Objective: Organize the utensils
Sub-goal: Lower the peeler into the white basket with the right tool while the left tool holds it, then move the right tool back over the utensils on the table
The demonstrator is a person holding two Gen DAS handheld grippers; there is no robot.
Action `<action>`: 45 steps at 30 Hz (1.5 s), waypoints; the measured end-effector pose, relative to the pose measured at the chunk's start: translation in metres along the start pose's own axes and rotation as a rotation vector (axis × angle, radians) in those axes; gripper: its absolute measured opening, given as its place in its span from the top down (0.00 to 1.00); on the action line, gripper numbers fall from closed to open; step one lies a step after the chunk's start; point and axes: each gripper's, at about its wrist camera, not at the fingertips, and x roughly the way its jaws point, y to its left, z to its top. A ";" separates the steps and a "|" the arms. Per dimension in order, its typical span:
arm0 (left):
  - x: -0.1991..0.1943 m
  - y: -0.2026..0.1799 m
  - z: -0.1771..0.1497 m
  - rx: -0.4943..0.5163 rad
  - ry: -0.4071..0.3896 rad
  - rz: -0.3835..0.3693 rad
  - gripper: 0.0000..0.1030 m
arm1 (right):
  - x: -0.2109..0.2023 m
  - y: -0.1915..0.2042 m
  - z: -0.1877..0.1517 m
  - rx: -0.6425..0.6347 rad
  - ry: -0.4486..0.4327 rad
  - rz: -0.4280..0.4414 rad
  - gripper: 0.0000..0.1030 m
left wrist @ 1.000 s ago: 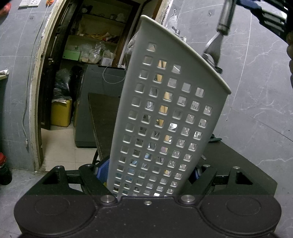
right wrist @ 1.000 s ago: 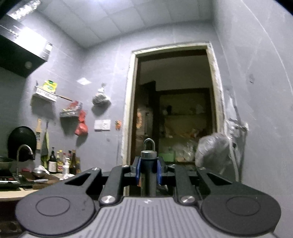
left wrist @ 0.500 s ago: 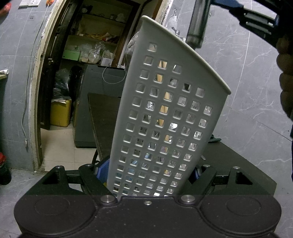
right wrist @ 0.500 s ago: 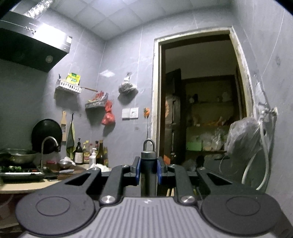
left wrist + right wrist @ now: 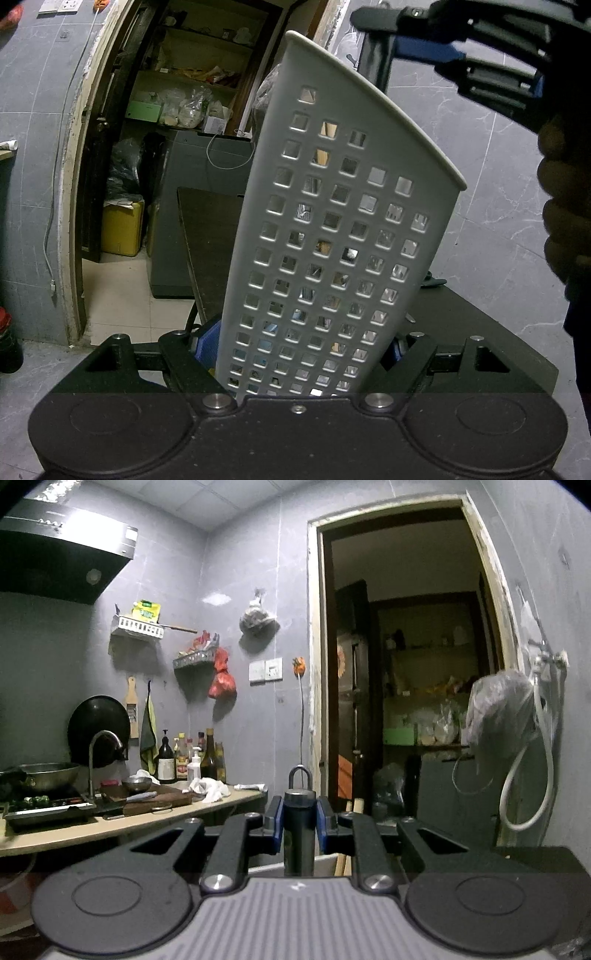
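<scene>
Right wrist view: the right gripper is clamped on an upright dark utensil handle topped by a metal hanging loop, its blue pads pressing both sides. Just below the handle, a pale rim edge shows. Left wrist view: the left gripper grips the base of a white perforated utensil holder, standing tilted on a dark table. Above the holder's rim, the handle hangs from the right gripper.
</scene>
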 end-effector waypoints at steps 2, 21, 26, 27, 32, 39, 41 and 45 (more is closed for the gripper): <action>0.000 -0.001 0.000 0.000 0.000 0.000 0.21 | 0.002 -0.002 -0.003 0.010 0.011 -0.002 0.80; 0.000 0.000 0.000 0.002 0.001 0.002 0.20 | -0.016 -0.023 -0.009 0.067 -0.028 -0.089 0.41; 0.000 0.000 0.000 0.002 0.001 0.002 0.20 | -0.033 -0.043 -0.017 0.121 -0.053 -0.153 0.26; 0.000 0.000 0.000 0.002 0.000 0.002 0.20 | -0.037 -0.047 -0.019 0.135 -0.057 -0.170 0.24; 0.000 0.000 0.000 0.003 0.001 0.003 0.20 | -0.052 -0.070 -0.032 0.200 -0.061 -0.252 0.04; -0.001 0.000 0.001 0.003 0.000 0.006 0.20 | -0.066 -0.102 -0.065 0.333 -0.026 -0.380 0.00; -0.001 0.000 0.001 0.003 0.000 0.006 0.20 | -0.070 -0.111 -0.077 0.377 -0.012 -0.406 0.00; -0.002 -0.001 0.001 0.005 0.001 0.011 0.20 | -0.078 -0.128 -0.104 0.463 0.026 -0.468 0.00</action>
